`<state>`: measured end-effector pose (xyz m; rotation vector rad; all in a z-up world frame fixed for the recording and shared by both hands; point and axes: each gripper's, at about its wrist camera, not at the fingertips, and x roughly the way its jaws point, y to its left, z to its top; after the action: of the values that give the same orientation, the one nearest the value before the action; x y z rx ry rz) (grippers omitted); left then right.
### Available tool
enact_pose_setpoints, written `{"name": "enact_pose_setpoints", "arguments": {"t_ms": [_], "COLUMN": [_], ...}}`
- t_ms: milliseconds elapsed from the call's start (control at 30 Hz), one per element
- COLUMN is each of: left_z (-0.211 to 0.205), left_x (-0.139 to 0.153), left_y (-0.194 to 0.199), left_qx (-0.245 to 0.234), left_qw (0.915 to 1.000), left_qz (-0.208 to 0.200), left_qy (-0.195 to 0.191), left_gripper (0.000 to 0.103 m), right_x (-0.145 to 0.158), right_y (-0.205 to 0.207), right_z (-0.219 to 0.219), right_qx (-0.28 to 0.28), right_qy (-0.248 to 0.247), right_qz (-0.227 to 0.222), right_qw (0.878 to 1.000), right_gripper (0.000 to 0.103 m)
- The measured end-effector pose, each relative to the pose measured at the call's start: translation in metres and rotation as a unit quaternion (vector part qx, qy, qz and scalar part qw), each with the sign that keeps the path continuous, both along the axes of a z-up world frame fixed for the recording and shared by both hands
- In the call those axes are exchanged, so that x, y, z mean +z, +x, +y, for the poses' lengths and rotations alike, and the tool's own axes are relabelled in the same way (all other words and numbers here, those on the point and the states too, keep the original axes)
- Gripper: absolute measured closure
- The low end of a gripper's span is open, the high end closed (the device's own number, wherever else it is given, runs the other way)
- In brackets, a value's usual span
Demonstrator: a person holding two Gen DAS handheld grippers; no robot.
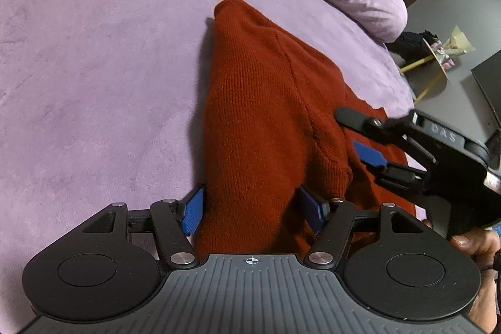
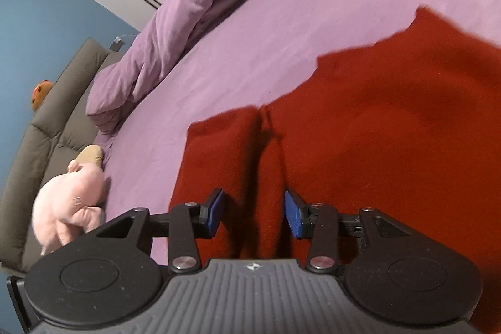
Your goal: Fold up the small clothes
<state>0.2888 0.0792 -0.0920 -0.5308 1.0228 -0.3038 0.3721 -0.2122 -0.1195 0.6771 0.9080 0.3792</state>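
**Reader:** What lies on the bed, and where?

**Describer:** A rust-red knitted sweater (image 1: pixel 266 102) lies on a lilac bed sheet (image 1: pixel 94 68). In the left wrist view a long folded part of it runs away from the camera, its knit ribs and one seam plain to see, and it looks like a sleeve or a folded side. In the right wrist view the sweater spreads wide over the lower right of the picture, with a deep crease running toward the camera.

**Reader:** How do the tongs stand?

**Describer:** The left gripper (image 1: pixel 255 210) stands open. Its blue pads (image 1: pixel 192 213) sit on either side of the folded red part, close to the cloth but not squeezing it. The right gripper (image 2: pixel 254 215) is also open, with a clear gap between its pads; the red crease lies below and between them, and nothing is pinched. From the left wrist view the right gripper shows at the right edge, low over the sweater, with fingers (image 1: pixel 469 240) of the person's hand around its handle.

**Reader:** What else is in sight?

**Describer:** A rumpled lilac duvet (image 2: pixel 188 5) lies bunched along the far side of the bed. A pink plush toy (image 2: pixel 72 199) rests by a grey padded headboard (image 2: pixel 56 121), below a blue wall (image 2: pixel 47 21).
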Motion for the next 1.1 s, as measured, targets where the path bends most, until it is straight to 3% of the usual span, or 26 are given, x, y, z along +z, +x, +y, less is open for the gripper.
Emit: {"name": "enact_pose_setpoints", "arguments": {"t_ms": [100,200,300,500,667,767,867,1000,1100], "left_z": [-0.002,-0.004,-0.005,-0.010,-0.026,-0.037,-0.042,-0.039,-0.042], "left_x": [0.001,0.002,0.008,0.038,0.034,0.023,0.014,0.012,0.012], "left_y": [0.000,0.001,-0.003,-0.027,-0.030,-0.025,-0.022,-0.023,-0.025], "left_qx": [-0.005,-0.005,-0.002,-0.007,-0.036,-0.049,-0.056,-0.055,-0.053], "left_qw": [1.0000,0.9999,0.9995,0.9967,0.9950,0.9954,0.9943,0.9947,0.9947], "left_qz": [-0.001,-0.001,0.003,-0.031,-0.027,-0.010,0.002,-0.002,-0.002], "left_qy": [0.008,0.016,0.030,0.074,0.090,0.082,0.091,0.086,0.088], "left_gripper": [0.033,0.032,0.034,0.036,0.035,0.035,0.034,0.034,0.034], "right_x": [0.000,0.003,0.015,0.053,0.048,0.028,0.012,-0.005,-0.012], "right_y": [0.006,0.009,-0.001,-0.037,-0.054,-0.048,-0.046,-0.049,-0.046], "right_z": [0.009,0.022,0.034,0.013,-0.022,-0.040,-0.057,-0.072,-0.062], "right_qx": [0.008,0.022,0.033,-0.003,-0.040,-0.046,-0.062,-0.080,-0.071], "right_qy": [0.004,-0.029,-0.101,-0.161,-0.214,-0.196,-0.132,-0.014,0.012], "right_qz": [-0.009,-0.027,-0.075,-0.156,-0.145,-0.100,-0.067,-0.043,-0.034], "right_qw": [1.000,0.999,0.992,0.975,0.965,0.974,0.987,0.996,0.997], "right_gripper": [0.060,0.079,0.091,0.092,0.092,0.092,0.087,0.065,0.061]}}
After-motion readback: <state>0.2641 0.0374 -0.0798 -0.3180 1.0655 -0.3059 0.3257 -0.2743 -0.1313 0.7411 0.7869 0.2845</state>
